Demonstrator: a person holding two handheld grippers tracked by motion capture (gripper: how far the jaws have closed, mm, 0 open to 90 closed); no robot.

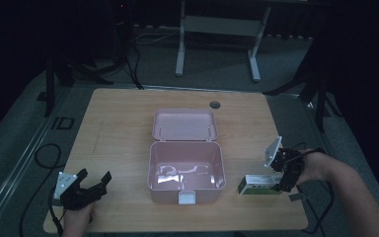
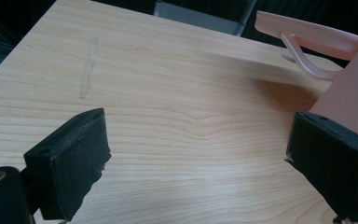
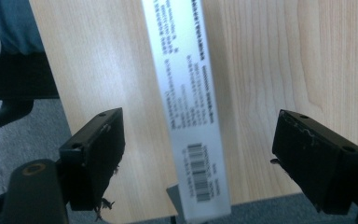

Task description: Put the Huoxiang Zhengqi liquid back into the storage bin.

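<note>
An open pink box [image 1: 151,170] stands at the table's middle, its lid [image 1: 185,124] laid back flat behind it and a white latch [image 1: 187,198] on its front wall. A long white carton [image 1: 257,185] with green on its side lies right of the box, near the front edge. My right gripper [image 1: 278,177] is at the carton's right end. In the right gripper view the carton [image 3: 182,60], with its print and barcode, runs between the jaws, and the right gripper [image 3: 198,135] is open with both pads well off it. My left gripper [image 1: 94,177] rests open at the front left, holding nothing.
In the left gripper view the left gripper [image 2: 198,130] faces bare wood, with the pink box wall [image 2: 349,102] and lid [image 2: 307,32] at the right. A cable hole [image 1: 214,104] sits behind the lid. The table's front edge [image 1: 177,230] is close to both hands.
</note>
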